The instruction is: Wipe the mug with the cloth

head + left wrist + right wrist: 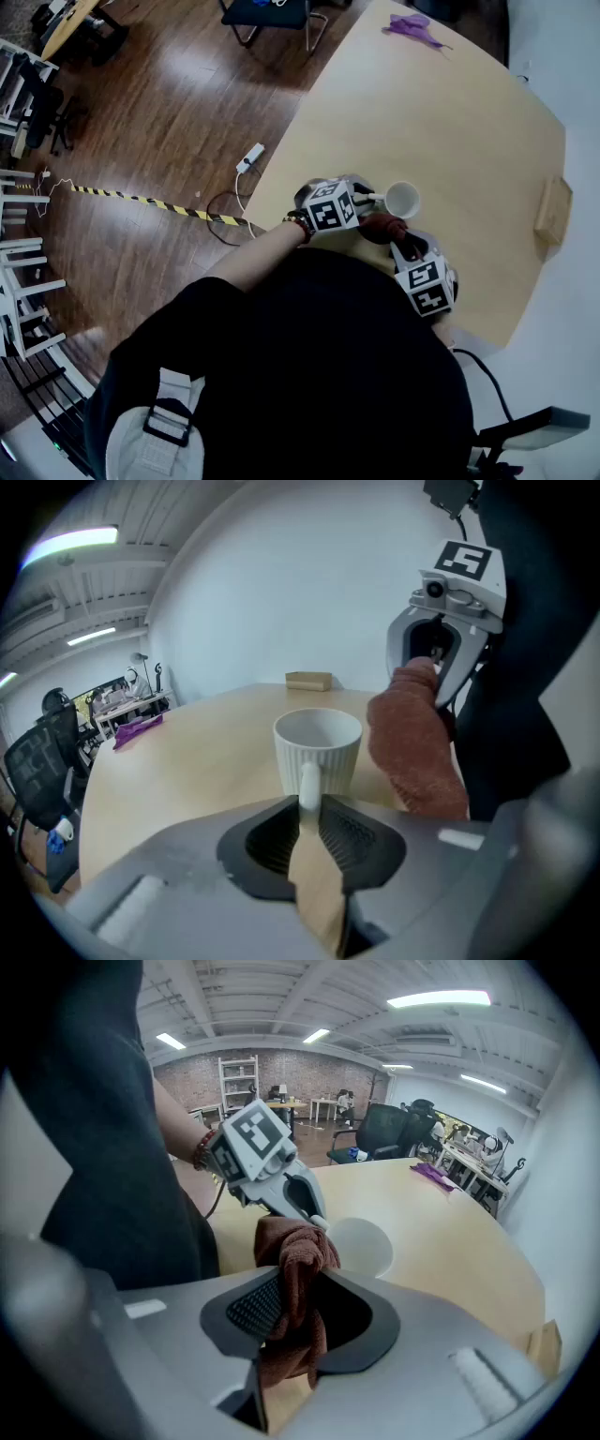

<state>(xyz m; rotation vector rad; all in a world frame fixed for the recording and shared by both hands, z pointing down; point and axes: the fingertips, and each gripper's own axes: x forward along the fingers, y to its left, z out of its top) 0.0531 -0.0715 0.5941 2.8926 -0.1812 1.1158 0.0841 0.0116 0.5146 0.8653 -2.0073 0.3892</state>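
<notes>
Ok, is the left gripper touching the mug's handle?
Touching. The left gripper view shows the left gripper with its jaws closed on the handle of the mug, no gap on either side.

On the pale wooden counter a white mug stands upright near the person's edge. The left tongs reach it from the left, with their tips at its handle side. Whether they pinch the handle is hard to tell from this height. The right tongs come in from the near side with a reddish-brown cloth at their tips, just beside the mug. A purple thing lies at the far corner, well apart.
</notes>
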